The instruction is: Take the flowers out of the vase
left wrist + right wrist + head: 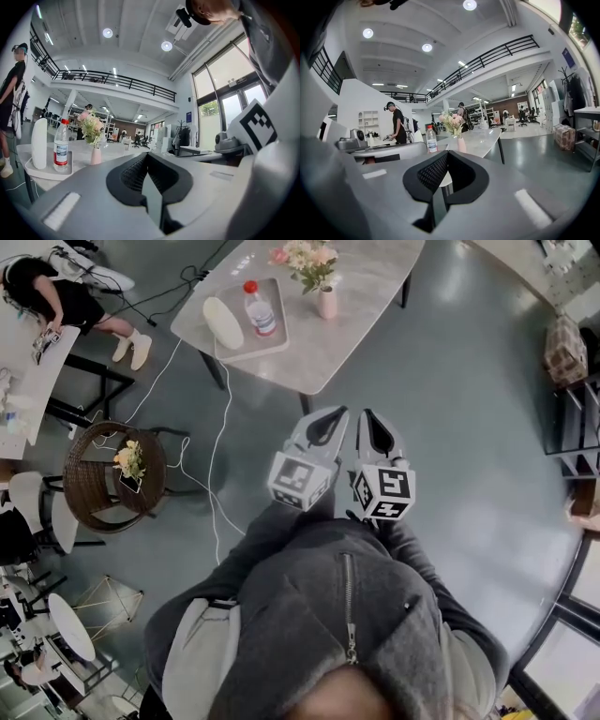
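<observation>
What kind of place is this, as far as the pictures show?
Probably a large open-plan office or studio hall, not a home. A railed mezzanine runs under a high ceiling with round lights, a glossy grey floor spreads wide, and a person sits at a white desk.

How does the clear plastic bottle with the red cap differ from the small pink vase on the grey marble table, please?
The clear plastic bottle stands in the grey tray; the small pink vase stands on the bare grey marble table. The bottle is capped; the vase is open and holds pink and cream flowers. Both stand upright.
</observation>
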The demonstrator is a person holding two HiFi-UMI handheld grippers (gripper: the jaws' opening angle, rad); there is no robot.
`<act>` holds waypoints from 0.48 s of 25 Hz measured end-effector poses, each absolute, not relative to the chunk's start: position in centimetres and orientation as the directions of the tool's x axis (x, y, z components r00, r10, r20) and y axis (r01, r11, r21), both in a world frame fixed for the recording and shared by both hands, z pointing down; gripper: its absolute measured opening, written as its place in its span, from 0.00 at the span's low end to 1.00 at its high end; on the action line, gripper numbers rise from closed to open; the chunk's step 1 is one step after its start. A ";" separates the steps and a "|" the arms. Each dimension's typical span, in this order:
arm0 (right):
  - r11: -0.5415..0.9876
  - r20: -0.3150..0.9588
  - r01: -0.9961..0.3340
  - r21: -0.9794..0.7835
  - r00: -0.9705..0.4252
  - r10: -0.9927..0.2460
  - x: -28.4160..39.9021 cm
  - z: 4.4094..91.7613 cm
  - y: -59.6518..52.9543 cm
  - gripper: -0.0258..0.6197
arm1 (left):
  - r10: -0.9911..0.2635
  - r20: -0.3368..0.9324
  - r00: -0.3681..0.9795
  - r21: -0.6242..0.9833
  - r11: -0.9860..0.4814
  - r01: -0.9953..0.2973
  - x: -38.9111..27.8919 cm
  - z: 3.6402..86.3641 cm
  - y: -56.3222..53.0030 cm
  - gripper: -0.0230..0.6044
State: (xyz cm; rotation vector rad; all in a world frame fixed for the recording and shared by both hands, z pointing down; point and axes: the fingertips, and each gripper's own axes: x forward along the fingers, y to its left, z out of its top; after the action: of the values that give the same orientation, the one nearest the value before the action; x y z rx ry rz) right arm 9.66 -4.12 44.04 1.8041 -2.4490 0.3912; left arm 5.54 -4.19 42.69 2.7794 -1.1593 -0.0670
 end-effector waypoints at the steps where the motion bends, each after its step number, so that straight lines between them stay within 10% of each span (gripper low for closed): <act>1: 0.282 0.212 -0.946 -0.157 -0.311 -0.926 9.7 43.9 -5.0 0.04 | -0.713 0.008 0.701 0.137 -0.694 -0.707 5.6 42.5 -5.2 0.05; 12: 0.334 0.228 -0.930 -0.153 -0.362 -0.904 9.4 42.4 -13.9 0.04 | -0.751 0.003 0.660 0.141 -0.653 -0.744 5.4 40.8 -15.0 0.05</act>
State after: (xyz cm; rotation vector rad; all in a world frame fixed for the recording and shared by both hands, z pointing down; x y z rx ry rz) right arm 9.36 -13.91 42.44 1.7115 -2.4811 0.3934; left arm 5.43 -14.98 40.82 2.7427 -1.2410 -0.0836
